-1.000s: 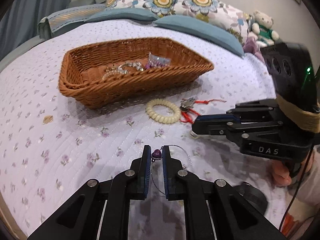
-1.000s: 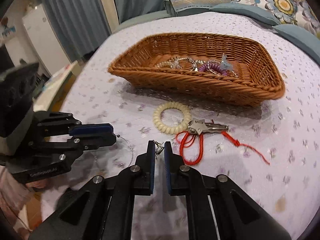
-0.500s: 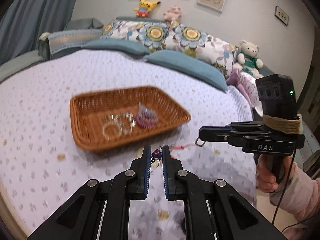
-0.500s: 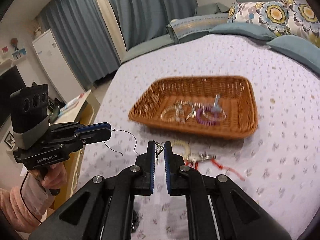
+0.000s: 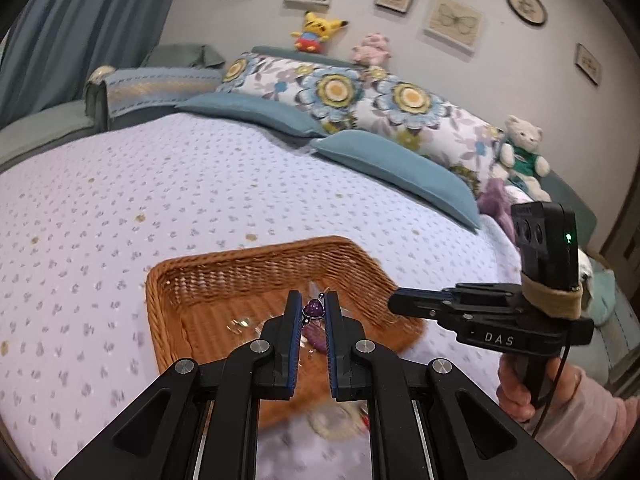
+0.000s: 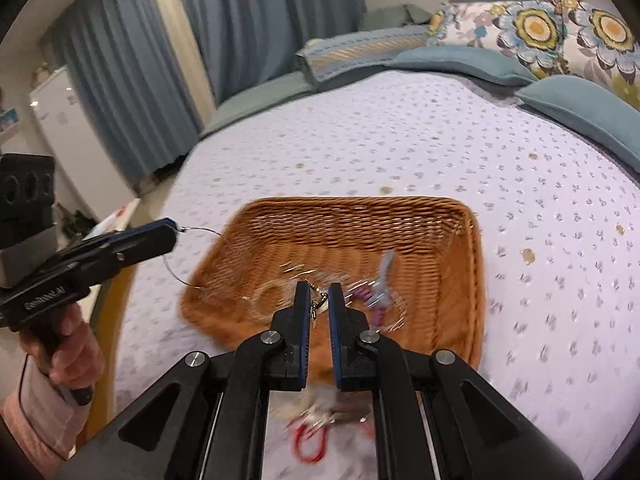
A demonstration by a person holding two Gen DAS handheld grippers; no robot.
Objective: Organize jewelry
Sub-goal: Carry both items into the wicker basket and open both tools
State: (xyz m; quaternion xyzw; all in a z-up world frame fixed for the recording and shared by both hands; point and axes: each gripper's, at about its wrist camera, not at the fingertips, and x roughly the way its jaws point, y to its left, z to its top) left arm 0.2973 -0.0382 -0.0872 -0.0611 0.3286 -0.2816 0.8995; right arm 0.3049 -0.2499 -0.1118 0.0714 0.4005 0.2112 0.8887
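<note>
My left gripper is shut on the purple pendant of a thin silver necklace. My right gripper is shut on the necklace's clasp end. The wire chain hangs in a loop beside the left gripper in the right wrist view. Both grippers hold the necklace in the air above the near part of the brown wicker basket, which also shows in the right wrist view. The basket holds blurred silver bracelets and a purple bracelet.
The basket sits on a lilac flowered bedspread. A cream bead bracelet and keys on a red cord lie on the bed below the grippers. Blue pillows and soft toys line the far side.
Both grippers have lifted the necklace off the bedspread and carried it up and forward, from in front of the basket to above it.
</note>
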